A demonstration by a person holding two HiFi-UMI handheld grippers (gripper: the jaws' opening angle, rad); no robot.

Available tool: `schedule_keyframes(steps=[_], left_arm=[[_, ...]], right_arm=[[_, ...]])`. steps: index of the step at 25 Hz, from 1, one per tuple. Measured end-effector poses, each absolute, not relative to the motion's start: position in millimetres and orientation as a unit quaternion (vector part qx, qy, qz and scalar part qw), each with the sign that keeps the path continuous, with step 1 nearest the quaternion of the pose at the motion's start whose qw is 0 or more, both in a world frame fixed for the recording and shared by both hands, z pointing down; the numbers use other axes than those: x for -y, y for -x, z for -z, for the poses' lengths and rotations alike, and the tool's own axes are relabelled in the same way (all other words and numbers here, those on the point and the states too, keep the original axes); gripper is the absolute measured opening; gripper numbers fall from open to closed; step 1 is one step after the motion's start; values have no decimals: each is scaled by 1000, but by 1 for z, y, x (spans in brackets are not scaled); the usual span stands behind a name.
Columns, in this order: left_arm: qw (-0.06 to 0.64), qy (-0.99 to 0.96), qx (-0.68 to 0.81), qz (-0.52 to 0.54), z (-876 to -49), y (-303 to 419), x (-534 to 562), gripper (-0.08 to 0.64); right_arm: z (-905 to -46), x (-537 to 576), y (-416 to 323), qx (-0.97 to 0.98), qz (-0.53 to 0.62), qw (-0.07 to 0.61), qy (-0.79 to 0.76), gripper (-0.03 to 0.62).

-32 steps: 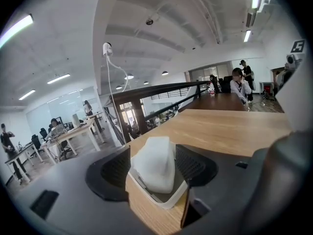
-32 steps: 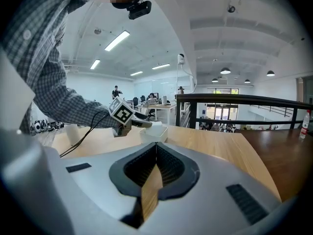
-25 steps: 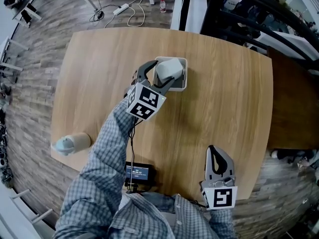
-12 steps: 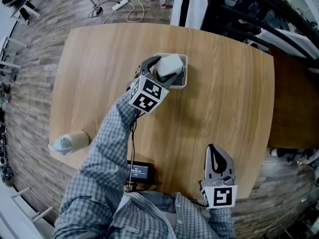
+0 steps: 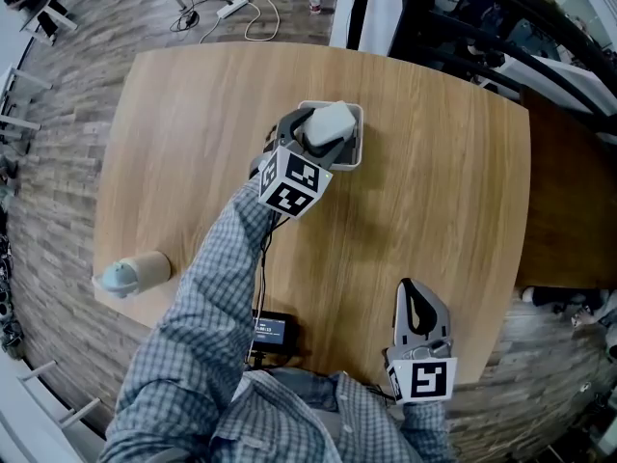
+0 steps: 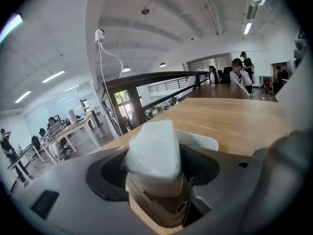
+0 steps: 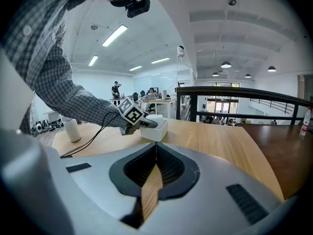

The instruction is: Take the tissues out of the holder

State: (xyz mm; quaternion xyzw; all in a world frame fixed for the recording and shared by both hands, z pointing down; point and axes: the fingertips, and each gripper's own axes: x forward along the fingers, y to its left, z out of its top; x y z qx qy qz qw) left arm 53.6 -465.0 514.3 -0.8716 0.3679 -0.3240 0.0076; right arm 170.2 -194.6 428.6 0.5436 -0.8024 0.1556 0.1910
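Two grippers in play. Left gripper (image 5: 316, 131) is clamped on the white soft-wrapped tissue pack (image 5: 331, 123), one jaw on each side of it. In the left gripper view the pack (image 6: 154, 153) fills the gap between the jaws, and the rim of the white square holder (image 6: 201, 141) shows just behind it. From the head view the pack sits tilted over the holder (image 5: 353, 160) opening. Can't tell if its lower end is inside. The right gripper view shows the same: pack (image 7: 152, 117) poking above the holder (image 7: 155, 131), left gripper on it.

Right gripper (image 5: 415, 302) has its jaws pressed together at the tips with nothing between them; only the round-cornered wooden table (image 7: 230, 146) shows through the wedge below. It sits at the near table edge, well apart from the holder.

Beige cylinder with a pale cap (image 5: 135, 275) is far out to the left gripper's left, at the table edge. Small black device with a lit screen (image 5: 273, 331) lies between the two grippers, near the person's checked sleeve (image 5: 207, 326).
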Motion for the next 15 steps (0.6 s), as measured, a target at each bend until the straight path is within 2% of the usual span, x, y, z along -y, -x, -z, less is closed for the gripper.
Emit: schedule_keyframes(steps=[6, 15], left_arm=[[-15, 878, -365, 310, -513, -55, 466, 289], [-55, 887, -377, 262, -499, -52, 465, 284]], right_arm=[[-428, 193, -172, 800, -159, 193, -546, 11], [-424, 190, -169, 798, -156, 185, -552, 11]])
